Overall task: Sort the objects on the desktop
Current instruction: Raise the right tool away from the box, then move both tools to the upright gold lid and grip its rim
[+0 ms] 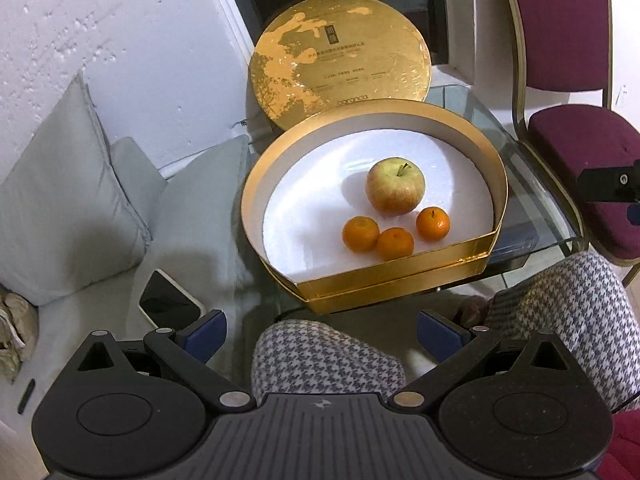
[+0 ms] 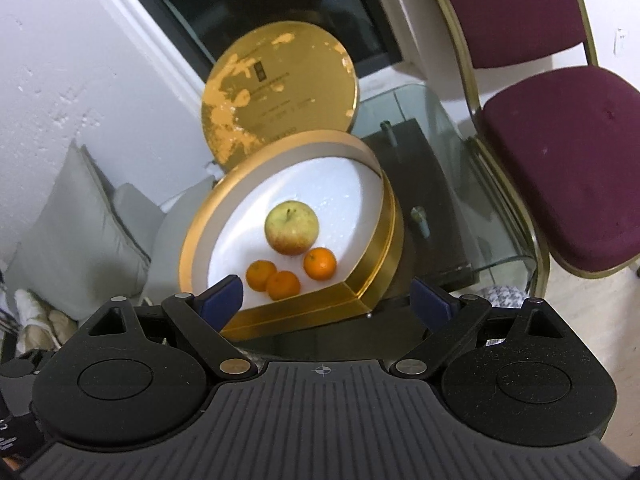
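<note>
A gold box (image 1: 400, 270) (image 2: 304, 312) with a white floor stands on a glass table (image 1: 520, 168) (image 2: 460, 152). Inside it lie an apple (image 1: 395, 186) (image 2: 291, 228) and three small oranges (image 1: 394, 243) (image 2: 283, 285) close together near the flat front wall. Its round gold lid (image 1: 340, 60) (image 2: 280, 88) leans upright behind it. My left gripper (image 1: 322, 336) is open and empty, held back from the box over a person's knees. My right gripper (image 2: 326, 300) is also open and empty, with its left fingertip (image 2: 222, 296) in front of the box's front wall.
Two knees in houndstooth trousers (image 1: 320, 360) are under the table's near edge. A phone (image 1: 168, 300) lies on a grey sofa with cushions (image 1: 64, 216) to the left. A maroon chair (image 1: 580, 160) (image 2: 568, 168) stands on the right. A dark window is behind the lid.
</note>
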`<state>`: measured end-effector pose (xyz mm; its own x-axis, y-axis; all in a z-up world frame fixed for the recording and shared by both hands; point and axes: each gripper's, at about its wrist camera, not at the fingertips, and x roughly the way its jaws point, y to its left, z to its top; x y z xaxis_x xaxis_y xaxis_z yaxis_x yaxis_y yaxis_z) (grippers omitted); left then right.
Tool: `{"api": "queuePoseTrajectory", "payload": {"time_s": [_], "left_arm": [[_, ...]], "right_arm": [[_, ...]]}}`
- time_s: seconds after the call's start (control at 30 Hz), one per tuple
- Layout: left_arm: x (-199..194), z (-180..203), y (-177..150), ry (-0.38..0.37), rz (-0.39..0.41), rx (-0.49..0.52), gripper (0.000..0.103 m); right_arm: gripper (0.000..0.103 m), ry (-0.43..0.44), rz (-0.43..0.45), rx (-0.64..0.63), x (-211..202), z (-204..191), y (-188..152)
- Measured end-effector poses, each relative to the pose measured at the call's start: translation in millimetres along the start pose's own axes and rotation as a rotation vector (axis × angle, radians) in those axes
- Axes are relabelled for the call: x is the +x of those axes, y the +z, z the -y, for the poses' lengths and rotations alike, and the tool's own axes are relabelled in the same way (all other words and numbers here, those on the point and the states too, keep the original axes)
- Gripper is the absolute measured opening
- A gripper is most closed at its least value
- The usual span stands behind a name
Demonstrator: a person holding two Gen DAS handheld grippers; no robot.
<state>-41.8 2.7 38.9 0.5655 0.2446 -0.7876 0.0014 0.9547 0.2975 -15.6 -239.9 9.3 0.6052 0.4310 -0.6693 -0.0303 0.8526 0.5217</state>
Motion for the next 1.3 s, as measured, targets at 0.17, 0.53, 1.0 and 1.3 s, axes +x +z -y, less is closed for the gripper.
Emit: {"api": "queuePoseTrajectory", "payload": {"time_s": [0.17, 0.53, 1.0, 1.3], "left_arm": [[-3, 4, 2, 0.020, -0.001, 0.031, 0.102], [-2, 22, 7, 0.027, -0.007, 0.093, 0.102], [19, -22, 44, 0.060, 0.054, -0.066, 0.102], [35, -98, 40, 0.156, 0.080, -0.235, 0.102]], "right_arm": [[0.094, 0.021, 0.027, -0.007, -7, -2, 1], [0.094, 0.016, 0.053, 0.028, -13, 12, 3], [0.097, -0.018, 0.127, -0.076, -11, -16, 63], [0.097, 0.003, 0.223, -0.125, -6, -39, 103]]}}
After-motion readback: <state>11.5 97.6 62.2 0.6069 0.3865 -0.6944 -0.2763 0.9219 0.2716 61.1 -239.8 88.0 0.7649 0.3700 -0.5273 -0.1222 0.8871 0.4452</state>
